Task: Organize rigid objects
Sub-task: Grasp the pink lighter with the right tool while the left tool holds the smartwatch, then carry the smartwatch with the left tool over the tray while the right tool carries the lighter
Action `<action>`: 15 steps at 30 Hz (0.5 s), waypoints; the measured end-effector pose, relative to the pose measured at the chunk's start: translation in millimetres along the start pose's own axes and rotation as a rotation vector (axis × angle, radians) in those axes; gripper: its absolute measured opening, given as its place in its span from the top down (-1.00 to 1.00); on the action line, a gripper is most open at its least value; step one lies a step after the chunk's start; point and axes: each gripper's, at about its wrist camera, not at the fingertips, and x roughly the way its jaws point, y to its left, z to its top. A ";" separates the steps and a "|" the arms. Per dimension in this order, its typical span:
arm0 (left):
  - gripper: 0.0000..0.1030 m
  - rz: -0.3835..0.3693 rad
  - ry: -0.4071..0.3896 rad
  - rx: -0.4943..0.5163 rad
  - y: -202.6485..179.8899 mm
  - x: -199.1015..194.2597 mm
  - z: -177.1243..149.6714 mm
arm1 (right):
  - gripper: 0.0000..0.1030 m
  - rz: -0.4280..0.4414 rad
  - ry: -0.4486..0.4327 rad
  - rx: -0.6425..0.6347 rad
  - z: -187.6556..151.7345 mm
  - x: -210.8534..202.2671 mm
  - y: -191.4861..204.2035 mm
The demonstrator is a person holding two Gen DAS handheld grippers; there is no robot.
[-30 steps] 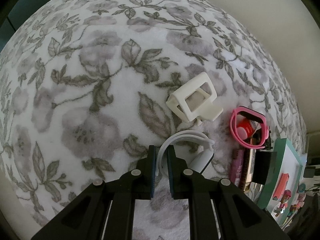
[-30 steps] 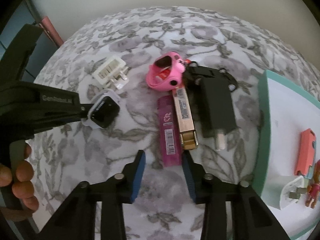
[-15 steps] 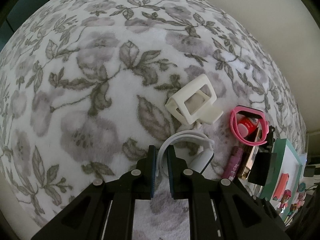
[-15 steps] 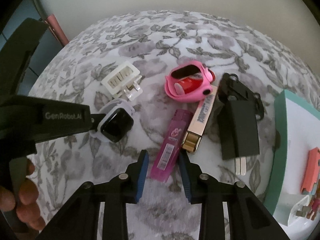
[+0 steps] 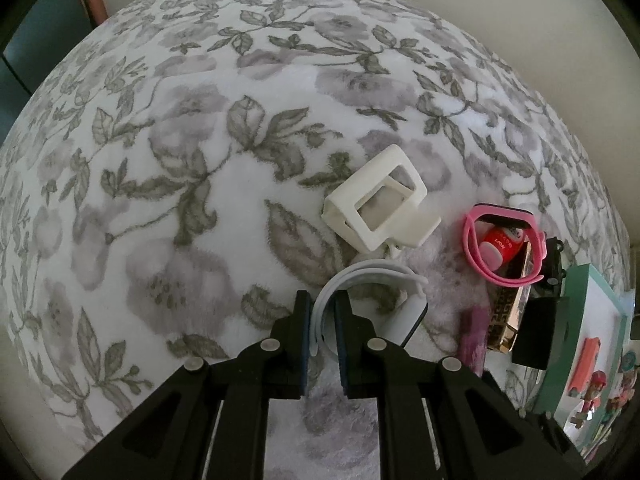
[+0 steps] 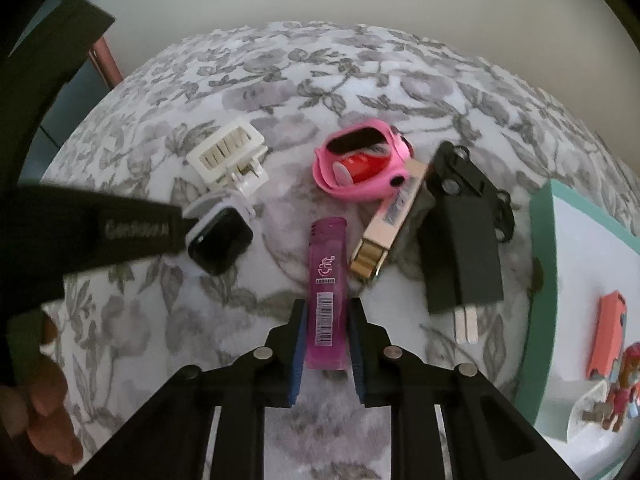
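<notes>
On floral blanket (image 5: 192, 208): lying wide and bare toward 9 to 12 o'clock. Left gripper (image 5: 322, 328): pinching white smartwatch (image 5: 404, 312) by its strap. Right gripper (image 6: 325, 344): standing spread, straddling purple lighter (image 6: 326, 292), pads apart from it. At 3 o'clock, teal tray (image 6: 542, 280): holding coral block (image 6: 608, 332), small figures (image 6: 624, 384).

Fuzzy floral cloth (image 5: 168, 208); translucent glossy plastic lighter (image 6: 326, 280)
</notes>
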 end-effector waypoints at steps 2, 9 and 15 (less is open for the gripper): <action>0.79 -0.011 0.000 -0.003 -1.3 -0.6 -0.7 | 0.59 0.000 0.006 0.004 -4.8 -3.0 -2.4; 0.85 -0.004 -0.010 0.013 -9.4 -3.6 -9.9 | 0.59 -0.001 0.041 0.031 -25.8 -13.4 -14.7; 0.86 -0.001 -0.035 0.032 -26.0 -19.4 -22.3 | 0.60 0.002 0.061 0.050 -44.2 -25.6 -22.8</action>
